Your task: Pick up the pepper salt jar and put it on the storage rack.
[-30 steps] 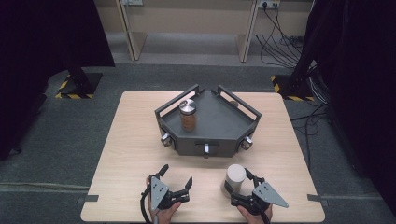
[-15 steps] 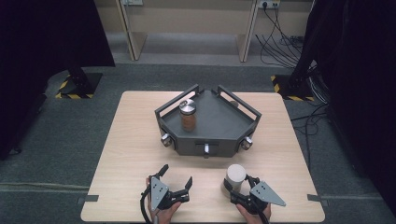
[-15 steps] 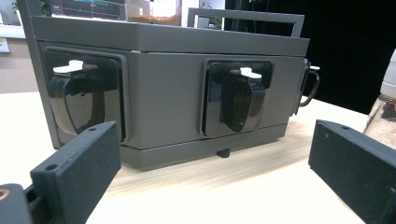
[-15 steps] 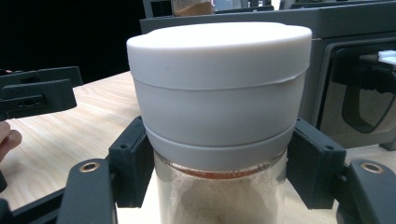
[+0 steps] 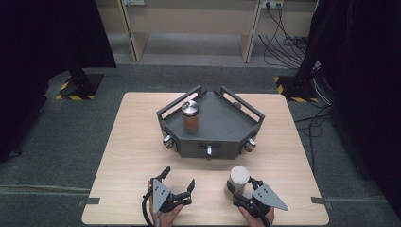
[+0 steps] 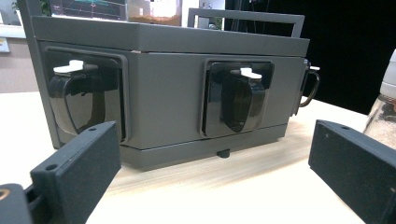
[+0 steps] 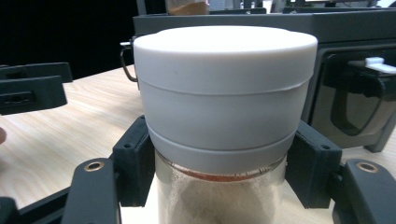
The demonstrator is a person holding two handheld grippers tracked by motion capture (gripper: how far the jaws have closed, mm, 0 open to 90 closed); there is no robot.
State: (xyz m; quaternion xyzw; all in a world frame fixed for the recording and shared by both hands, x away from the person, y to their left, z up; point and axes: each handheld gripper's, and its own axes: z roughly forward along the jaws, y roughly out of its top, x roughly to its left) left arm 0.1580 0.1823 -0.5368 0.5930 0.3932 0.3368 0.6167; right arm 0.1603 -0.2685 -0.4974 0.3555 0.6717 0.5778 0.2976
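Wooden table (image 5: 127, 142), left to right: left gripper (image 5: 178, 179) near front edge, jaws spread, nothing between. Grey rack (image 5: 222, 125) mid-table carries silver-lidded jar (image 5: 190, 116) of brown powder. Right gripper (image 5: 242, 190) has just been closing, now pinching white-lidded glass jar (image 7: 224, 116) of pale powder, standing upright on the table before the rack.

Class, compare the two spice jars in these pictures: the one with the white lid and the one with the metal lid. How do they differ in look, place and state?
The white-lidded jar stands on the bare table, while the metal-lidded jar stands on top of the grey rack. The white-lidded jar is clamped below its lid by the right gripper; the metal-lidded jar stands free. Their lids differ: broad matte white against shiny silver. Both stand upright and hold brownish powder.
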